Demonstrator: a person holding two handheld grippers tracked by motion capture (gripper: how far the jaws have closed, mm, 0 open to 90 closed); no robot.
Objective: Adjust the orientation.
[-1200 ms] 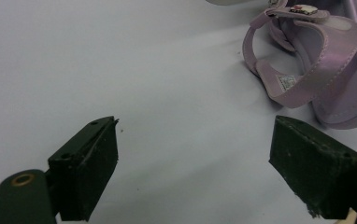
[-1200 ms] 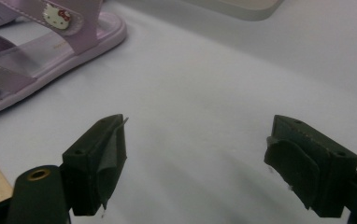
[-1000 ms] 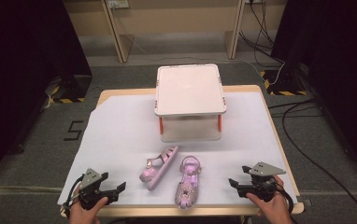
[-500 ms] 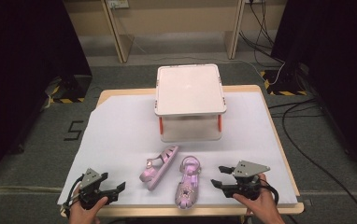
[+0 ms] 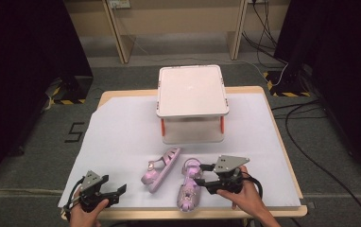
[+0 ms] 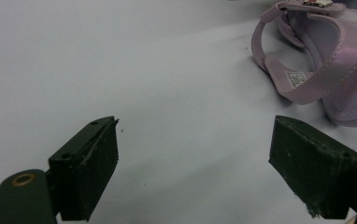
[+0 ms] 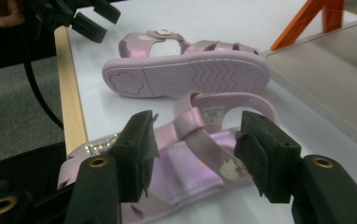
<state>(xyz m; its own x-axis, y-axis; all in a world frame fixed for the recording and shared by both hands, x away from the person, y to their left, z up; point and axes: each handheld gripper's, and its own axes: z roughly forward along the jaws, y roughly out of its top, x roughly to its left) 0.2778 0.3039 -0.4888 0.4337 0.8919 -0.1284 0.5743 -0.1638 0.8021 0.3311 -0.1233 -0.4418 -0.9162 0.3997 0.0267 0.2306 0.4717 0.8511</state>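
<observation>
At the near edge of the counter (image 5: 122,137), your left gripper (image 5: 114,191) rests at the left corner with its jaws spread wide and nothing between them. In the left gripper view those jaws frame bare white cover, with the left sandal (image 6: 321,60) off to the upper right, well apart from them.

Your right gripper (image 5: 206,178) sits near the front edge toward the right, jaws apart and straddling the right sandal (image 5: 189,187). The right gripper view shows what the high view cannot: the jaws stand on either side of the right sandal's ankle strap (image 7: 200,122), whether they touch it is unclear.

The right sandal lies flat, sole down, its long axis running front to back. The left sandal (image 5: 160,164), just beside it, lies on its side with its patterned sole facing your right gripper, angled toward the far right.

Beyond both, mid-counter, stands a lidded white box (image 5: 191,101) with orange clips. Open white surface lies left and right of it.
</observation>
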